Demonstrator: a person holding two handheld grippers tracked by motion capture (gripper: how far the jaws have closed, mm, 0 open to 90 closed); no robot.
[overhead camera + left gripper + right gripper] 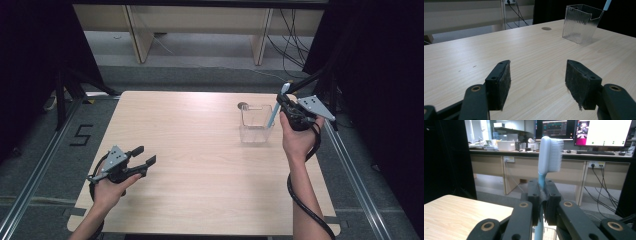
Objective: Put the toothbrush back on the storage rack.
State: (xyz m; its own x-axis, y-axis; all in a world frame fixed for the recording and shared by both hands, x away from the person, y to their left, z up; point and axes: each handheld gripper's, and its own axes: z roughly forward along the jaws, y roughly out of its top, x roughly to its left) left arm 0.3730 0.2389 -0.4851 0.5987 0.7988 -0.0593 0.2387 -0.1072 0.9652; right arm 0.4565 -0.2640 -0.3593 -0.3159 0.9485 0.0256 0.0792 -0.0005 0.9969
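I count one toothbrush (550, 155), one clear container (255, 123), one table (200, 150), and my two grippers; at least two monitors (554, 128), blurred.

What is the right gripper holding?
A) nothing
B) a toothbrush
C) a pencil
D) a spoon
B: the right gripper has its jaws shut on the light blue handle of a toothbrush, whose white bristled head sticks up above them, over the clear container on the table.
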